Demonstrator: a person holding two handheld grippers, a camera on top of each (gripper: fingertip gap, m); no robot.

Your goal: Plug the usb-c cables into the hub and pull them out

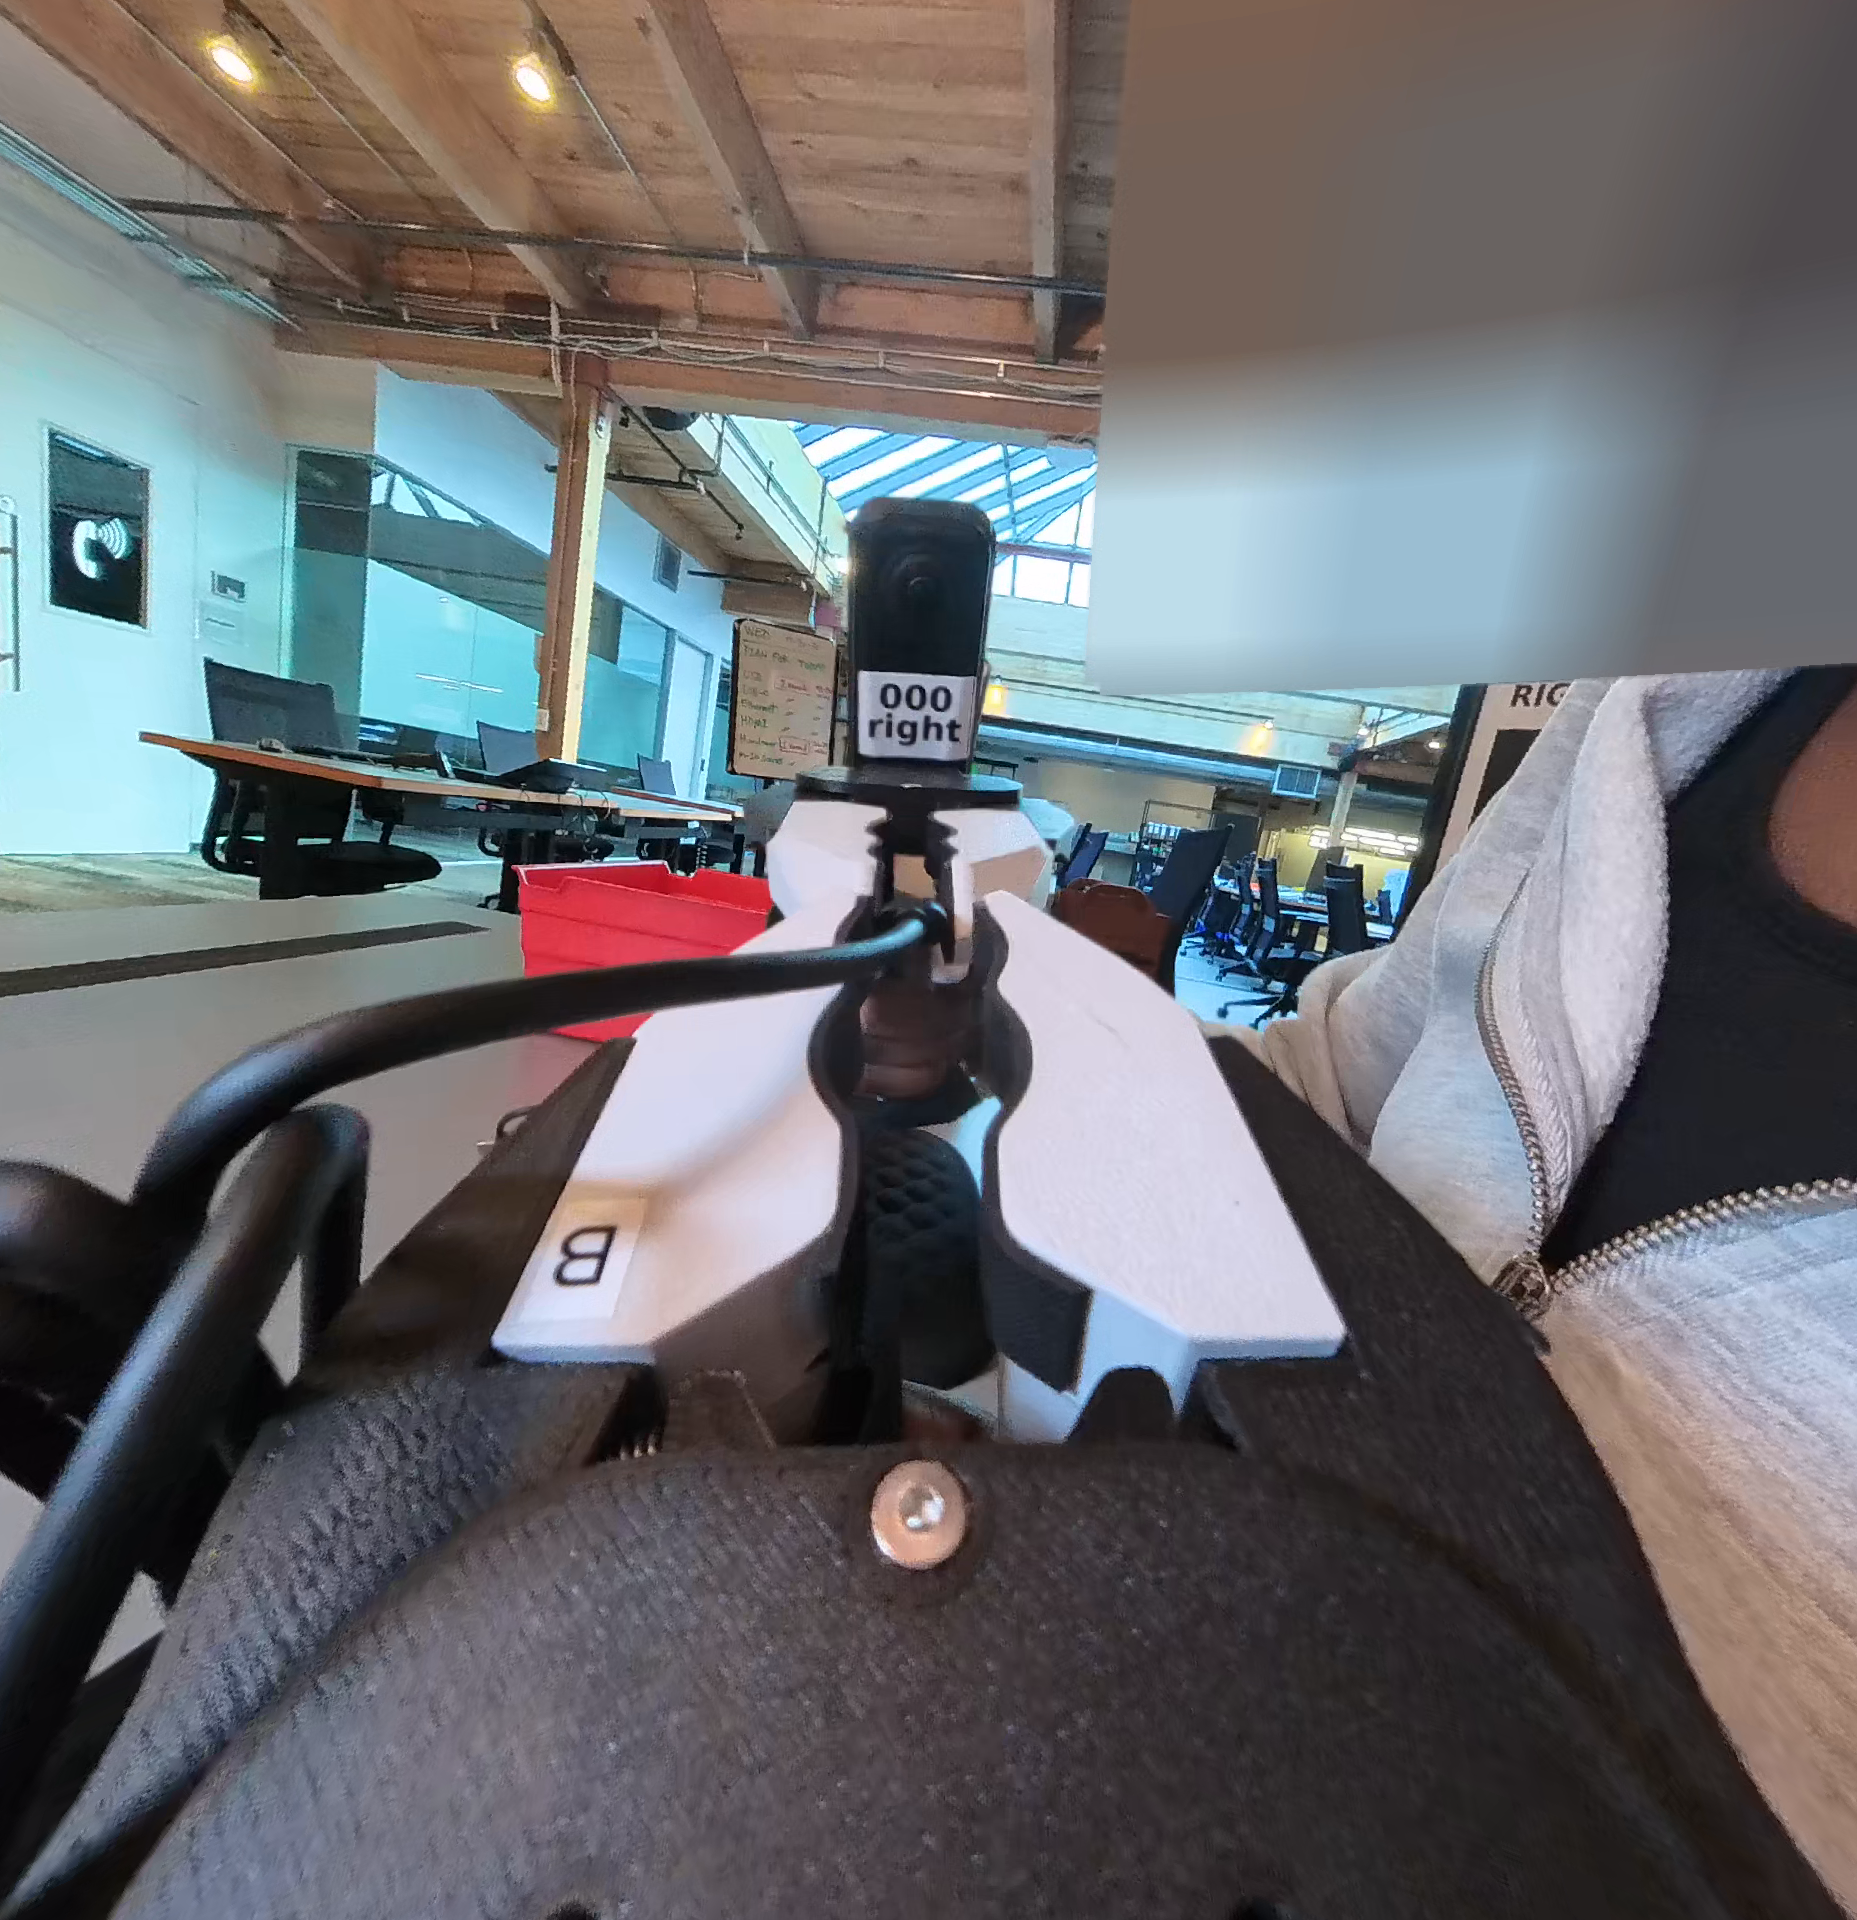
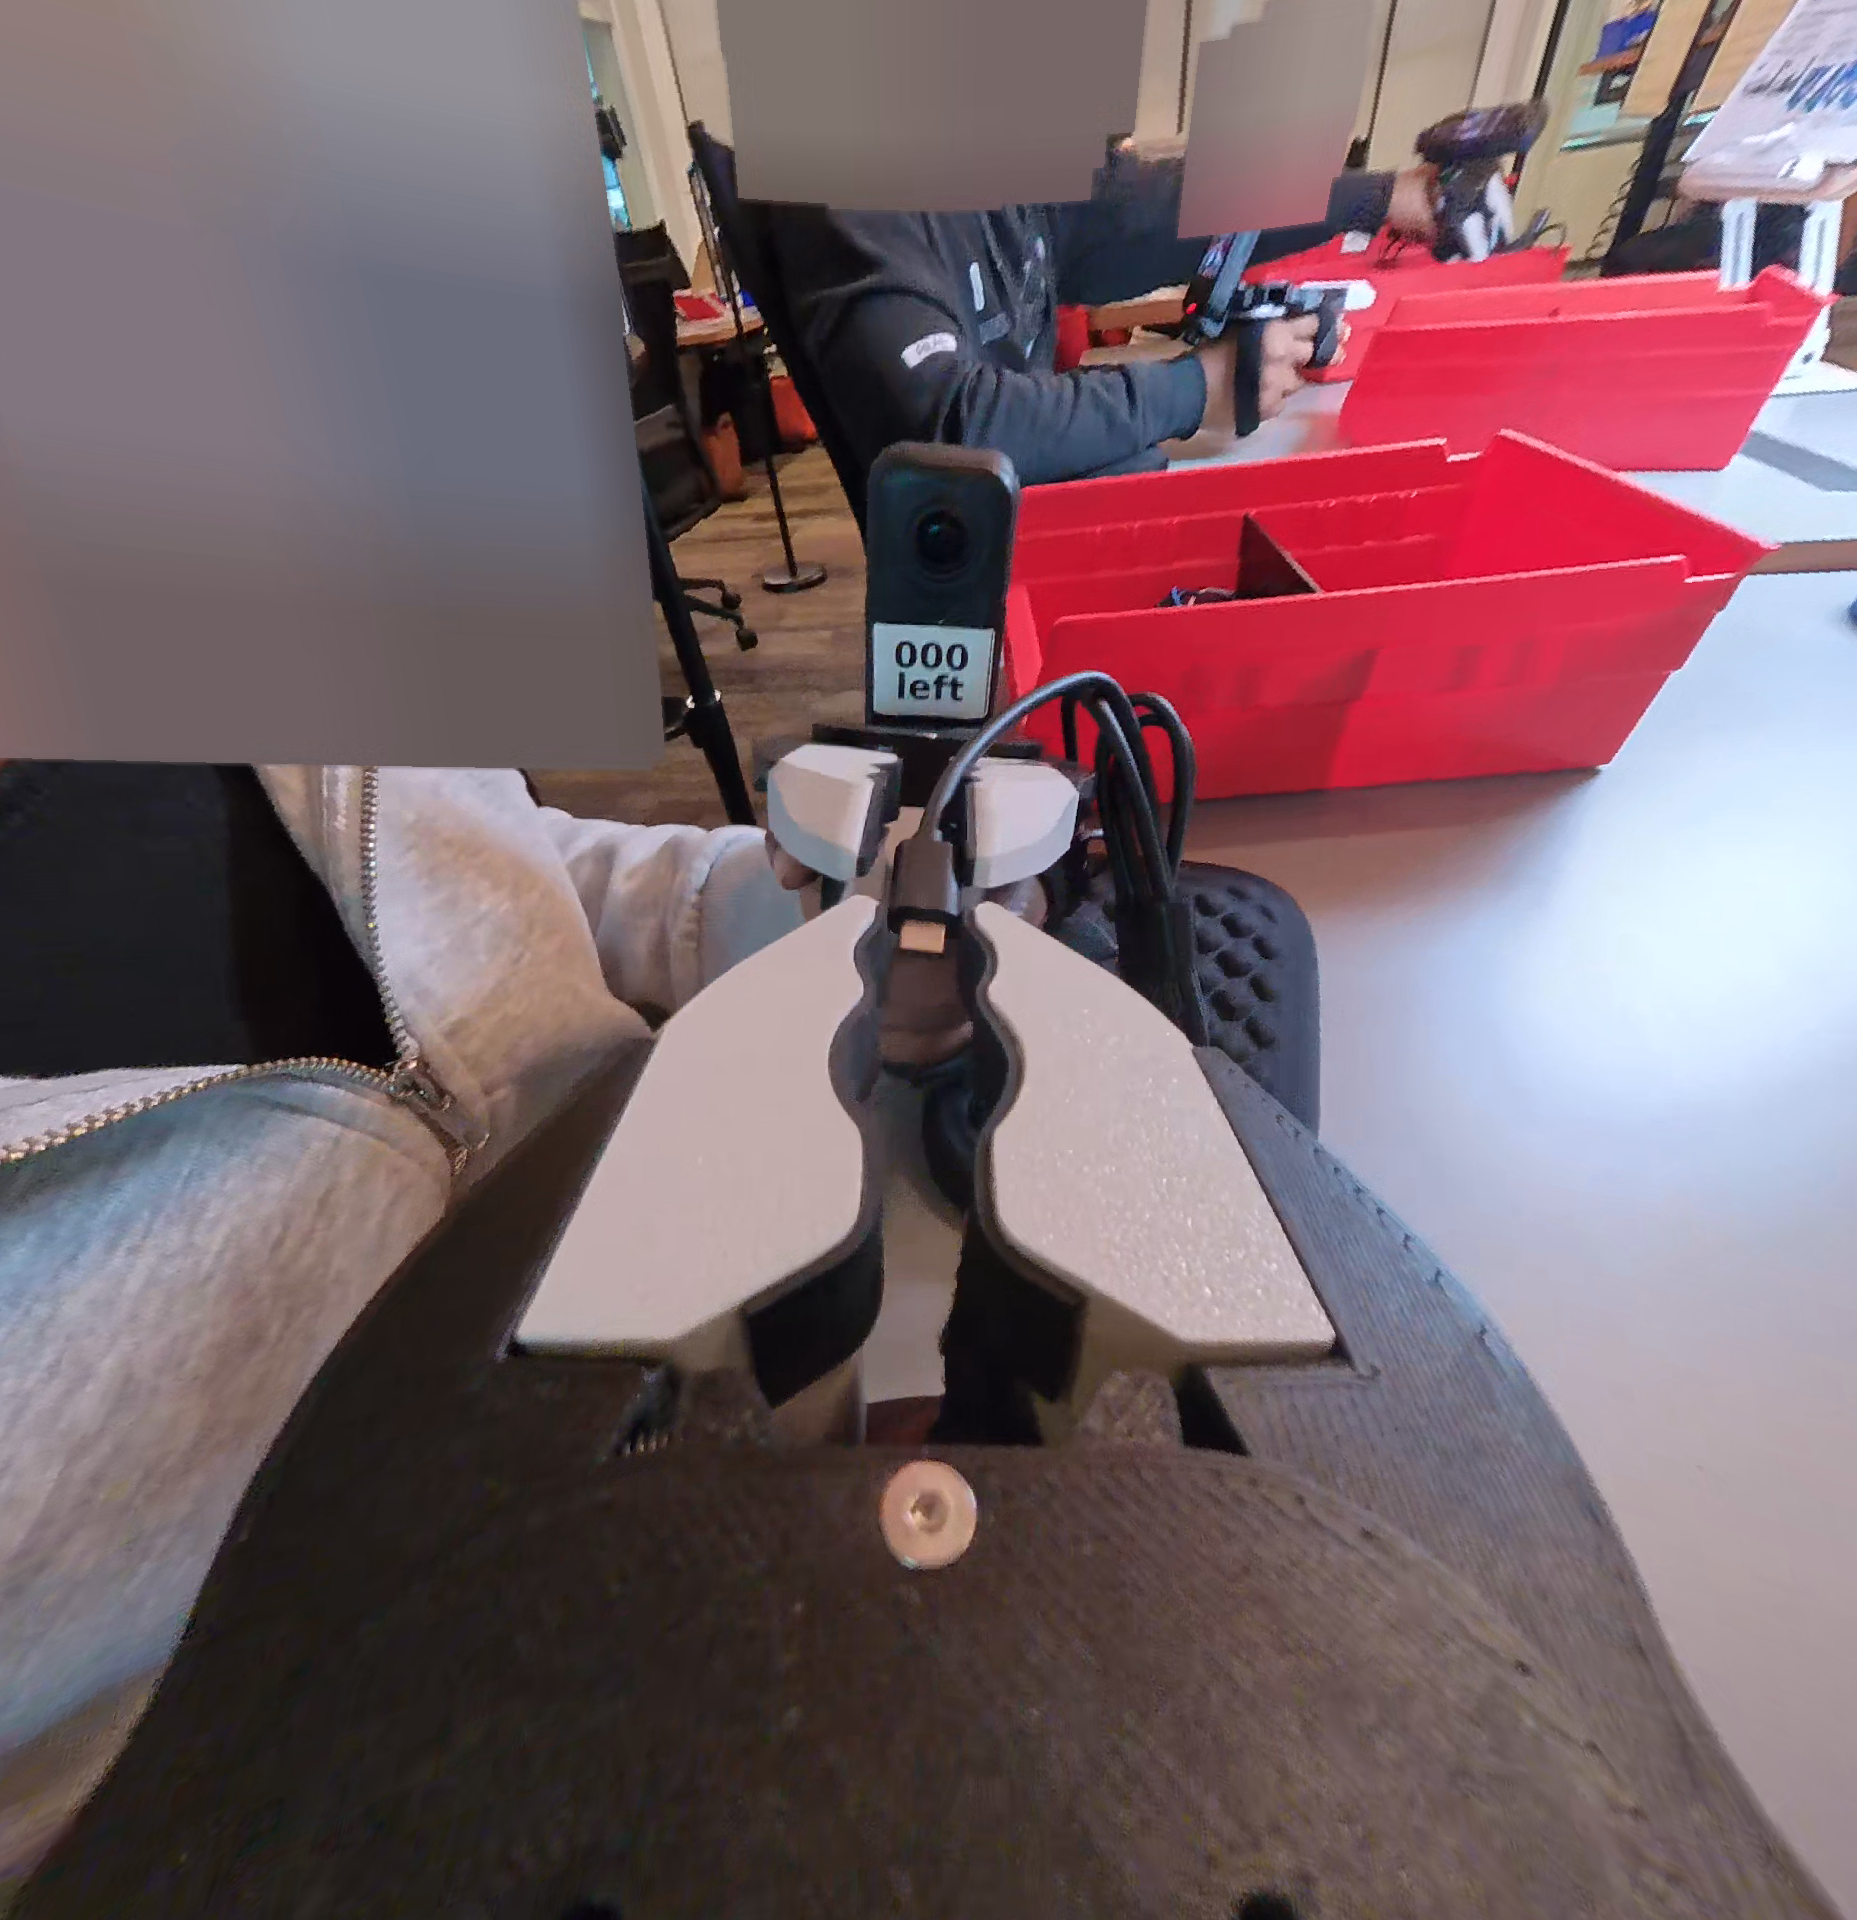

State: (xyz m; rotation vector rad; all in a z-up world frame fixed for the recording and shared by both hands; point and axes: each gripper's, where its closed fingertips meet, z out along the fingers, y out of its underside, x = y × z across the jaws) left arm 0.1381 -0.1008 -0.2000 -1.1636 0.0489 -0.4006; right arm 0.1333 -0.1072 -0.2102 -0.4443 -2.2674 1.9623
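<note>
The two grippers face each other tip to tip above the grey table (image 2: 1589,1091). A black USB-C plug (image 2: 919,883), its metal end towards the right wrist camera, sits where the tips meet. My right gripper (image 2: 924,923) is closed to the plug's width around its front end. My left gripper (image 1: 893,927) is equally narrow, with the black cable (image 1: 591,987) rising out of its tips and arcing left to a blurred coil (image 1: 176,1299). In the right wrist view that coil (image 2: 1142,810) hangs beside the left gripper (image 2: 924,823). I cannot make out a hub.
A red divided bin (image 2: 1371,665) stands on the table behind the left gripper; it also shows in the left wrist view (image 1: 633,914). A black textured object (image 2: 1256,987) lies under the coil. The operator's grey hoodie (image 1: 1526,1091) is close. Another person (image 2: 1007,343) works at more red bins farther back. The tips of both grippers are at nearly the same place.
</note>
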